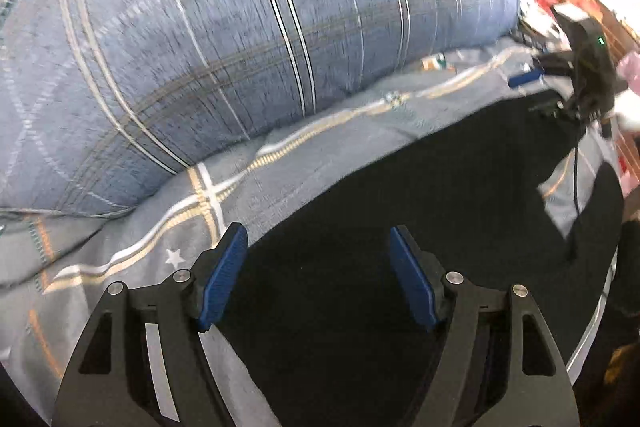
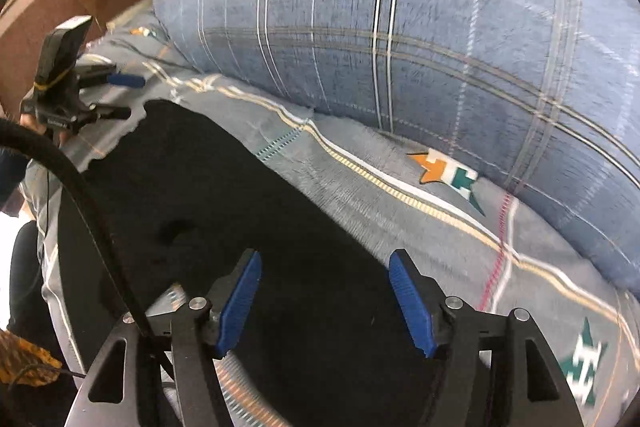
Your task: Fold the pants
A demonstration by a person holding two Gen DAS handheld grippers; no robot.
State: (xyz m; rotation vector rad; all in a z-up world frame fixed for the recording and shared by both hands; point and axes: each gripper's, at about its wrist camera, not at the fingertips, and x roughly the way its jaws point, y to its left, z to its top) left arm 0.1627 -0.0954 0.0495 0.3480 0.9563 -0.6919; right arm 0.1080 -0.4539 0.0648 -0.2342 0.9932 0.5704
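Black pants [image 1: 400,187] spread flat on grey patterned bedsheet [image 1: 300,163], just beside blue plaid pillow [image 1: 240,27]. Left gripper [image 1: 318,277] above pants, jaws apart, nothing between. Right gripper [image 2: 324,301] likewise above pants, jaws apart, empty.

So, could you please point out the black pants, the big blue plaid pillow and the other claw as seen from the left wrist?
black pants [image 1: 360,195]: left wrist view, on the flat dark cloth ahead of the fingers.
blue plaid pillow [image 1: 240,27]: left wrist view, on its bulging front.
right claw [image 1: 536,87]: left wrist view, between its fingertips.
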